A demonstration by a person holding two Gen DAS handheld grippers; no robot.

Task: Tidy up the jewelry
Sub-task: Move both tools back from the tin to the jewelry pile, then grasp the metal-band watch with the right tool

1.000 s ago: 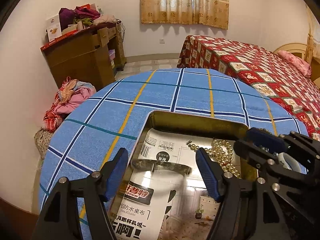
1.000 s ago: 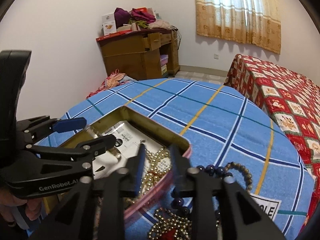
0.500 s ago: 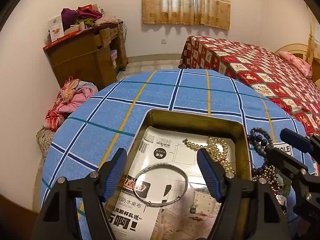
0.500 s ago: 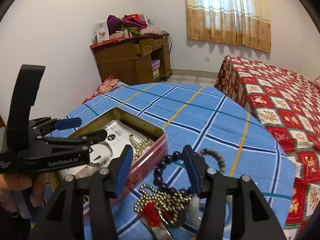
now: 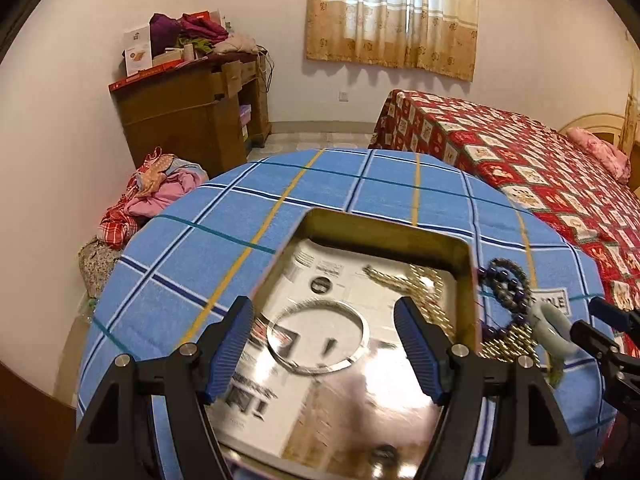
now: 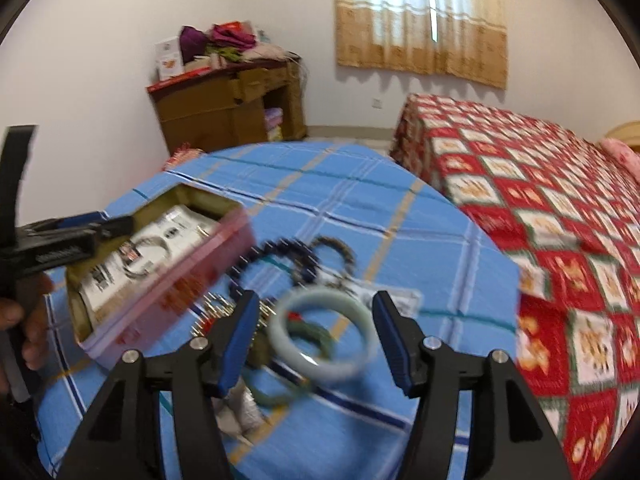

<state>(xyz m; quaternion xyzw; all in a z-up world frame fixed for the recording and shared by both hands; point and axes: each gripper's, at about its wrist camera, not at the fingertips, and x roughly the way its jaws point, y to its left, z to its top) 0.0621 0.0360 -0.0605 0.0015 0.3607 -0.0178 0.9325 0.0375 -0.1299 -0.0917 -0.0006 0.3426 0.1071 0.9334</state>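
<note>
An open tin [image 5: 384, 226] with a gold rim sits on the blue checked tablecloth [image 5: 224, 248]. Inside it a silver bangle [image 5: 316, 305] lies flat beside a pale bead necklace [image 5: 424, 284]. My left gripper [image 5: 326, 344] hovers open over the tin with nothing between its fingers. Right of the tin [image 6: 172, 292] lies a heap of jewelry: a dark bead bracelet [image 6: 280, 250], a gold chain [image 6: 212, 312] and a pale green bangle [image 6: 348, 368]. My right gripper [image 6: 314, 340] hangs above that bangle, jaws opening, pads clear of it.
A bed [image 6: 540, 200] with a red patterned cover stands close to the table's right side. A cluttered wooden desk [image 5: 188, 120] and a pile of clothes [image 5: 156, 192] are at the back left. A white label [image 5: 554, 302] lies by the bracelets.
My right gripper has left the tin's edge, swung right over the loose jewelry, and spread its jaws. The left gripper drew back slightly; the silver bangle now lies flat in the tin.
</note>
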